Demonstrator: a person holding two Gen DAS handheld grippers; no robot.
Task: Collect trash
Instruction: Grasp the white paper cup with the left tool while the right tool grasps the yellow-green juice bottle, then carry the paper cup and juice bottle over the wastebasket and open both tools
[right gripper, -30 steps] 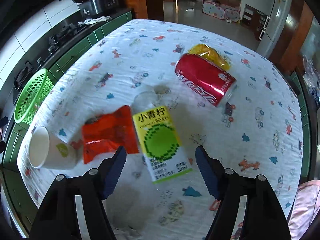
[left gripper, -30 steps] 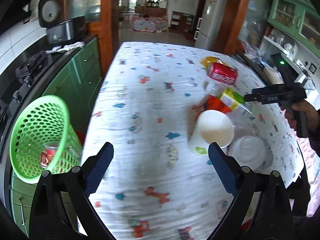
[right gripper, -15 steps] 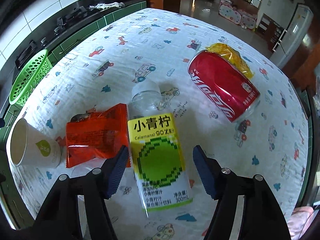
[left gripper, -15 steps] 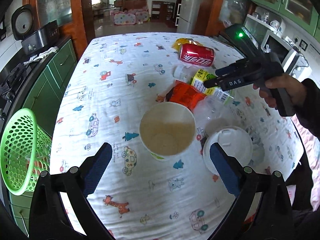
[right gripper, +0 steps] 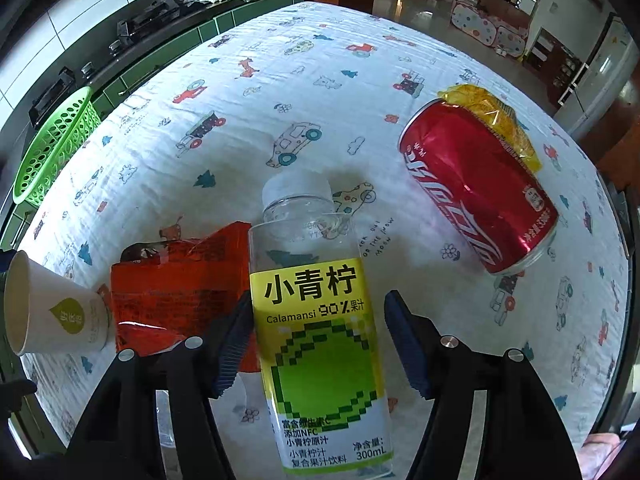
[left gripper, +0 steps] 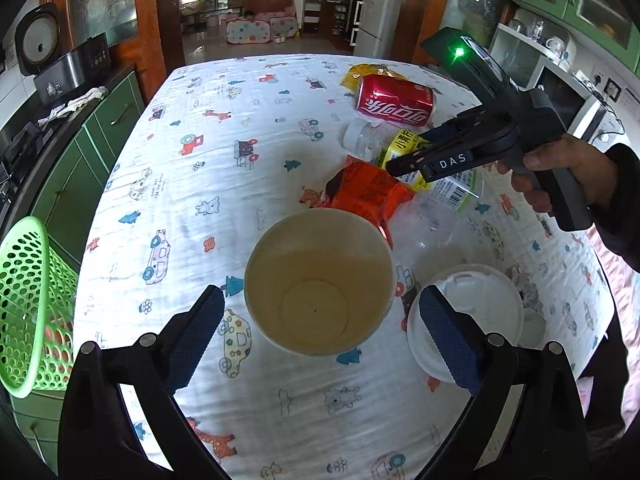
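Note:
A white paper cup [left gripper: 320, 280] lies on its side on the cartoon-print tablecloth [left gripper: 224, 140], its mouth toward the left wrist camera. My left gripper [left gripper: 320, 336] is open around it, with a gap at each finger. It also shows at the left edge of the right wrist view [right gripper: 52, 312]. A clear bottle with a yellow-green label [right gripper: 320, 320] lies between the fingers of my right gripper [right gripper: 320, 340], whose jaws are closing; the right pad still stands off the bottle. In the left wrist view a hand [left gripper: 560, 168] holds the right gripper [left gripper: 400, 164] over the bottle [left gripper: 404, 144].
A red cola can [right gripper: 476, 188] lies against a yellow wrapper [right gripper: 492, 116]. An orange-red wrapper [right gripper: 176, 280] sits between bottle and cup. A white lid [left gripper: 468, 312] lies right of the cup. A green mesh basket [left gripper: 32, 304] stands off the table's left edge, by green cabinets.
My left gripper came in lower over the cup, which now sits between its fingers. My right gripper sank onto the bottle and its jaws narrowed around it.

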